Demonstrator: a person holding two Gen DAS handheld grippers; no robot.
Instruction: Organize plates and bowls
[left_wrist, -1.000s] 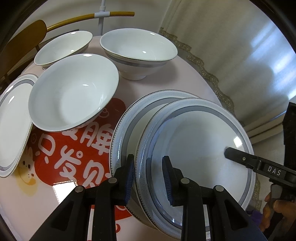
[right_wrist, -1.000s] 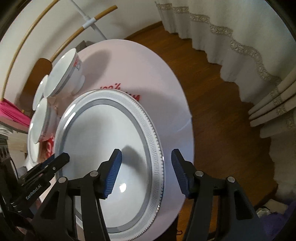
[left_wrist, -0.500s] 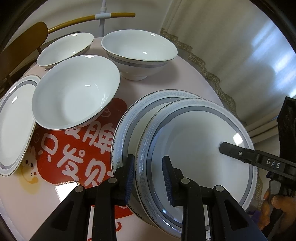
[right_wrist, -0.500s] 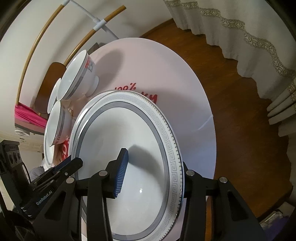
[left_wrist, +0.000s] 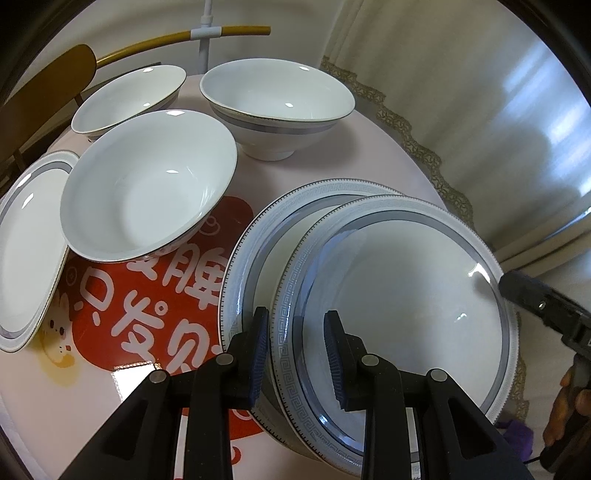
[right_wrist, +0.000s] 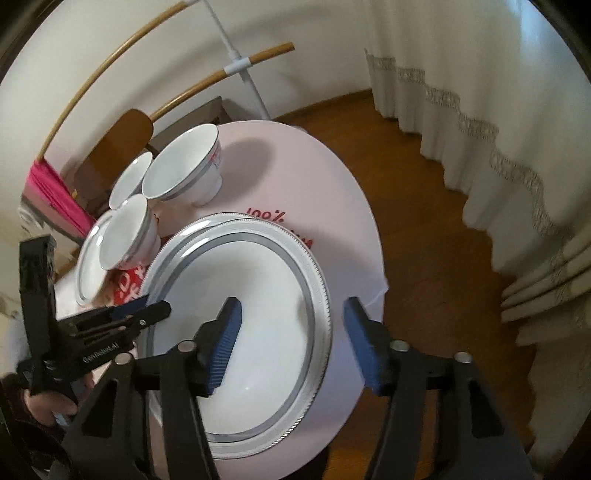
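Left tongs (left_wrist: 295, 347) clamp top plate's (left_wrist: 406, 295) near rim; right tongs (right_wrist: 291, 343), just opening, stand wide, straddling far rim, pads clear.

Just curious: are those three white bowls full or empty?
Empty. The nearest bowl and the two bowls behind it show only bare, glossy white insides.
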